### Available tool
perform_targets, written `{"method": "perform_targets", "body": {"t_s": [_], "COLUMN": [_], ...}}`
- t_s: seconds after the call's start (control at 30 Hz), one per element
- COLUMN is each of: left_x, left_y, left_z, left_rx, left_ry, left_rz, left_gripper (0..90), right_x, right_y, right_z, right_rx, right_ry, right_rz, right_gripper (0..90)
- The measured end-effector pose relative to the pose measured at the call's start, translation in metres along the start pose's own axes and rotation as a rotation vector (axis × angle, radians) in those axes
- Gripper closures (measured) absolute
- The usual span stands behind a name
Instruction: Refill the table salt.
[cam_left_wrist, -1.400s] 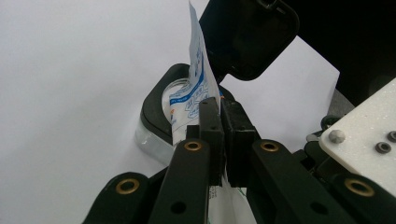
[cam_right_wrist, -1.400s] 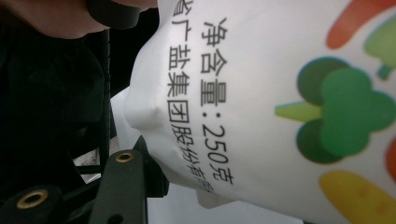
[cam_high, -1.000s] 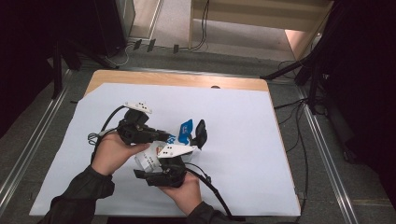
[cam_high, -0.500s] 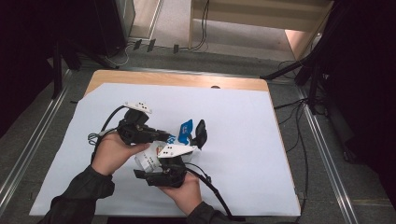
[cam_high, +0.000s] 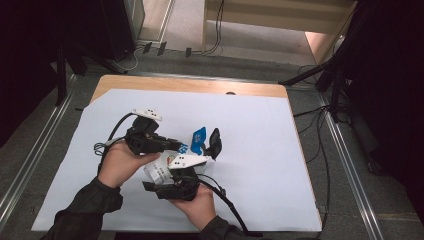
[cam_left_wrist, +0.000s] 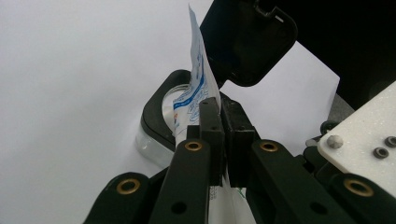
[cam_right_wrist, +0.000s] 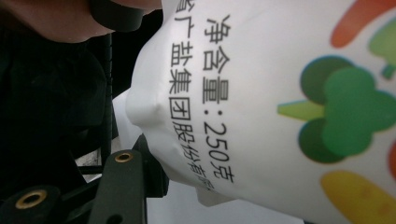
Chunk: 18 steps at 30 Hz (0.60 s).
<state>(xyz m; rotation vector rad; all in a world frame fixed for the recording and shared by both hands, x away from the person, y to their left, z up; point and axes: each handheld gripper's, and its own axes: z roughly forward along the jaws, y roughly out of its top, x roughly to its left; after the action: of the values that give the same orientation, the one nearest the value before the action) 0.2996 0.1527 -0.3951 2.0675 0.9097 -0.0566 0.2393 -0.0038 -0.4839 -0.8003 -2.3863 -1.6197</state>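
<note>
Over white sheet (cam_high: 260, 150) | left gripper (cam_left_wrist: 219, 116) pinches bag (cam_left_wrist: 198, 88) | right gripper (cam_high: 200, 150) grips bag

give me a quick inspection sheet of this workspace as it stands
surface: wooden table covered by a large white paper sheet
job's things: white plastic pouch with blue print and coloured vegetable pictures, held off the sheet between both grippers; its thin blue-printed top edge stands upright
clutter: nothing seen
grippers: left gripper has its fingers shut on the pouch's top edge; right gripper holds the pouch body, one finger against its underside
cables: black cable trails from the right gripper toward the table's near edge; another loops behind the left gripper
surroundings: grey floor, metal rails either side of the table, dark stands, loose leads beyond the far edge
</note>
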Motion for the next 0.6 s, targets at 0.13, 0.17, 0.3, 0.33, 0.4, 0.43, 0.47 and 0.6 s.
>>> {"method": "perform_targets", "body": {"t_s": [0.13, 0.17, 0.3, 0.33, 0.4, 0.43, 0.47, 0.6], "left_x": [-0.0004, -0.0009, -0.001, -0.001, -0.002, -0.0022, -0.0027, -0.0022], "left_y": [0.0002, 0.0002, 0.0003, 0.0003, 0.0005, 0.0006, 0.0006, 0.0006], "left_z": [-0.0005, -0.0007, -0.0005, -0.0005, -0.0006, -0.0007, -0.0008, -0.0012], "left_rx": [-0.003, -0.001, -0.001, -0.001, -0.004, -0.006, -0.007, -0.005], "left_ry": [0.0, 0.005, 0.004, 0.004, 0.0, 0.003, -0.001, 0.002], "left_rz": [-0.005, -0.003, -0.005, -0.005, -0.004, -0.004, -0.007, -0.003], "left_gripper": [89.5, 89.5, 89.6, 89.5, 89.5, 89.5, 89.5, 89.6], "right_x": [-0.0002, -0.0003, 0.0001, 0.0, -0.0001, -0.0002, -0.0001, -0.0006], "right_y": [0.0001, 0.0, -0.0002, -0.0002, -0.0003, -0.0003, -0.0002, 0.0], "right_z": [0.0003, 0.0004, 0.0008, 0.0007, 0.0006, 0.0005, 0.0003, -0.0003], "right_rx": [-0.003, -0.002, 0.0, -0.001, -0.001, -0.002, -0.002, -0.005], "right_ry": [0.004, 0.005, 0.004, 0.002, -0.002, -0.003, -0.004, -0.006], "right_rz": [0.0, 0.002, 0.01, 0.008, 0.005, 0.006, 0.012, 0.024], "right_gripper": [51.8, 51.8, 52.4, 53.0, 54.3, 55.1, 56.0, 57.6]}}
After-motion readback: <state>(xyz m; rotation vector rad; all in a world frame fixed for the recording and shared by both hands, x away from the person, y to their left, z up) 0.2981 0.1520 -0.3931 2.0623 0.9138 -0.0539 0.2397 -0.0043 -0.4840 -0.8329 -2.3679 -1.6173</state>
